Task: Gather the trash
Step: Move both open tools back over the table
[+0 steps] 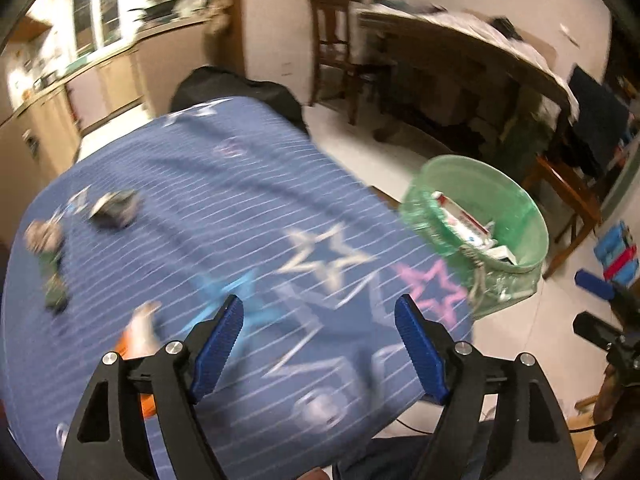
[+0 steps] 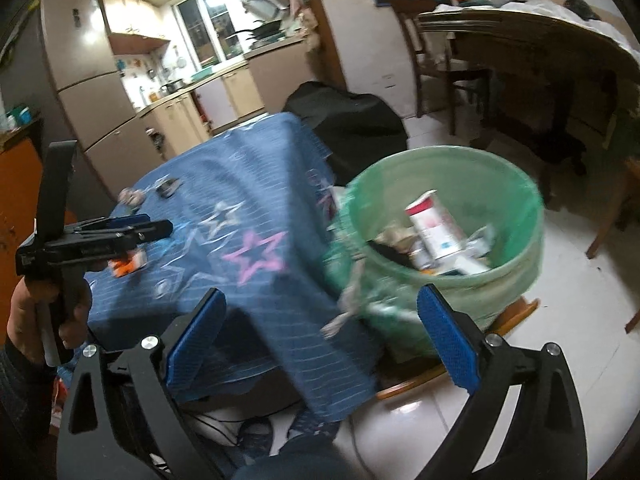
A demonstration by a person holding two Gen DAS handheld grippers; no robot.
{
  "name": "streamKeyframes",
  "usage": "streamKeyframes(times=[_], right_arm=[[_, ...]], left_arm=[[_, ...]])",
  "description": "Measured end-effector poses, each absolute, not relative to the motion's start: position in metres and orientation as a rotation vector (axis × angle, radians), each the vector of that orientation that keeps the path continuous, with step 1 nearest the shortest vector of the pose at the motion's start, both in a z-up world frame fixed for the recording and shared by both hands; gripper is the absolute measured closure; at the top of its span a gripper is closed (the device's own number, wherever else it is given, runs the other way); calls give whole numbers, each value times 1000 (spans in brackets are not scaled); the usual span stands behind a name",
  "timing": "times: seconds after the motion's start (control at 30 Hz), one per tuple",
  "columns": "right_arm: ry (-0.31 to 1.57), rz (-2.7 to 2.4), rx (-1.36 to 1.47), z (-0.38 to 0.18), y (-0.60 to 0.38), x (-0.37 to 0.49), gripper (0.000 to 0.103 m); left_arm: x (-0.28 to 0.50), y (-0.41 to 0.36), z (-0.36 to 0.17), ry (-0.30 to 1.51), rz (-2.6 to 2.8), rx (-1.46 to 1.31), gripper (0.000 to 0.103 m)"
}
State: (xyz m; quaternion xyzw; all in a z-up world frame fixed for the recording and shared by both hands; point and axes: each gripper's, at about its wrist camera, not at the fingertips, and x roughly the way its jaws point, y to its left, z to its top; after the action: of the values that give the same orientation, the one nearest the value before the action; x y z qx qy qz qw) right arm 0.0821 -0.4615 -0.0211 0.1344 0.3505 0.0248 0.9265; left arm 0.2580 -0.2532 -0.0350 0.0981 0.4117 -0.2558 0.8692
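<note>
The left claw (image 1: 319, 344) hangs above the near part of a bench draped in a blue striped cloth with stars (image 1: 224, 208), its blue pads spread wide and nothing between them: released. The right claw (image 2: 320, 344) is likewise spread and empty, poised over the cloth's hanging corner and the near rim of the green-lined bin (image 2: 452, 280). That bin stands on the floor just beside the bench's right edge, its liner folded over the rim, and it already holds trash: a white and red carton (image 2: 434, 228) leaning upright among other packaging too blurred to tell apart. On the cloth, several pieces of trash lie uncollected. A crumpled dark wrapper (image 1: 116, 210) sits toward the far left, with a pale crumpled scrap (image 1: 42, 236) just beside it near the cloth's left edge and a greenish item (image 1: 54, 284) below that. Nearer, an orange and white packet (image 1: 138, 336) lies just left of the left claw's left finger, partly hidden by it. In the right wrist view the person's left hand (image 2: 48, 312) grips the handle of the left tool, whose fingers hover over the orange packet. Both views are smeared by motion, so finer details of the trash cannot be read.
</note>
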Motion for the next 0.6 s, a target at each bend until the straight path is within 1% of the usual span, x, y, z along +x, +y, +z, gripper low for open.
streamKeyframes(times=[0.37,0.53,0.6], right_arm=[[735,235,158,-15,-363,103,10],[740,353,85,-13,-305,122,10],[715,448,-62,-7,-269,132,10]], left_arm=[[267,-57,-30,853,-203,-38,25],[276,-6,-29,857,-120,-84,24],[280,7,-28,861,-112,-89,24]])
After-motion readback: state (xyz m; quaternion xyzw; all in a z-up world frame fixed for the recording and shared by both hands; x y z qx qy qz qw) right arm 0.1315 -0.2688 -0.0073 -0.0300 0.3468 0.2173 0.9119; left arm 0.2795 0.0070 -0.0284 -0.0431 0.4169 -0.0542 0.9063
